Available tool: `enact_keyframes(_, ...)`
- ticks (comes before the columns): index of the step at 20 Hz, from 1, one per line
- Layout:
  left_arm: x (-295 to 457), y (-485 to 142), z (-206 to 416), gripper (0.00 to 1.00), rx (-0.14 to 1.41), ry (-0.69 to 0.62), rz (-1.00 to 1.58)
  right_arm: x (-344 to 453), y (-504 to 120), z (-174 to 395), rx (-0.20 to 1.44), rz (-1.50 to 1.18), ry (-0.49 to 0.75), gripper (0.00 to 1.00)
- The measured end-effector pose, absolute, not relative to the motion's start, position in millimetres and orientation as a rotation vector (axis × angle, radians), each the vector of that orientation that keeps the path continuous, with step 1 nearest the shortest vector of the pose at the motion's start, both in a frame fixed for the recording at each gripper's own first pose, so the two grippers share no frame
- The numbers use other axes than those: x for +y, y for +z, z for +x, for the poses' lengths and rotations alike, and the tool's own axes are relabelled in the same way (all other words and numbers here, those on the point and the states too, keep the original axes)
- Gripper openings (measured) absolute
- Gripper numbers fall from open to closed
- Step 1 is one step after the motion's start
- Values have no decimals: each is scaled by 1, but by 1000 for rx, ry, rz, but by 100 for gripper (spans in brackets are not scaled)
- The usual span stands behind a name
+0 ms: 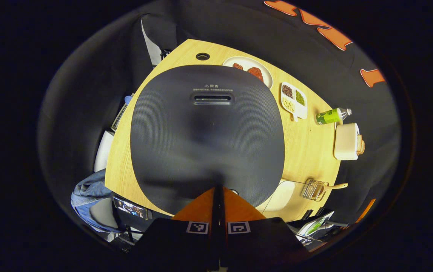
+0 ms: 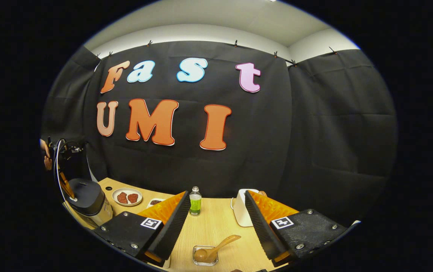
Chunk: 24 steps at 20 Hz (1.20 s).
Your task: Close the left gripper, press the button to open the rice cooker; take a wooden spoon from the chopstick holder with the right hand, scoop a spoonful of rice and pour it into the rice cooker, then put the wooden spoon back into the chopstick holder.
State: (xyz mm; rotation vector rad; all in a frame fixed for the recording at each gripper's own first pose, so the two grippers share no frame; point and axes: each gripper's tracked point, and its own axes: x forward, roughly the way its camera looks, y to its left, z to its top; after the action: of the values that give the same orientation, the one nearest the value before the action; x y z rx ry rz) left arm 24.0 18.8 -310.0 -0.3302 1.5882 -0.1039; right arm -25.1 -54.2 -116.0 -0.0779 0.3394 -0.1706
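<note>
The rice cooker's dark ribbed lid (image 1: pixel 205 136) lies right under my left gripper (image 1: pixel 216 187), which is shut with nothing between its fingers, its tips over the lid's near edge. In the right gripper view the rice cooker (image 2: pixel 88 202) stands at the table's left end, the left gripper (image 2: pixel 65 185) just above it. The wooden spoon (image 2: pixel 220 242) leans in the chopstick holder (image 2: pixel 205 260) just ahead of my right gripper (image 2: pixel 216 196), which is open and empty above the table. From above, the wire chopstick holder (image 1: pixel 312 189) shows the spoon's handle (image 1: pixel 338 186) sticking out.
On the wooden table (image 2: pixel 208 226) are a plate (image 1: pixel 248 68) of red pieces, a divided dish (image 1: pixel 293 100) of beans, a green bottle (image 2: pixel 195 202) and a white lidded box (image 2: pixel 241 211). A white rounded object (image 1: pixel 280 196) lies beside the cooker. A hand (image 2: pixel 45 158) holds the left gripper.
</note>
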Motion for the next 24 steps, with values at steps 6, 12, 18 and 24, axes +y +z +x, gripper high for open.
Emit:
enact_keyframes(6, 17, -303, 25, 5, 1527, -182, -301, -44, -134, -22, 377, -66, -125, 90)
enact_keyframes(12, 26, -231, 55, 5, 1179, -240, -137, -46, -147, -16, 403, -38, -103, 88)
enact_keyframes(18, 65, -120, 114, 5, 725, -107, -5, -44, -167, -18, 451, -28, -71, 88)
enact_keyframes(24, 95, -41, 110, 6, 458, -6, 78, -52, -193, -30, 519, -6, -72, 89)
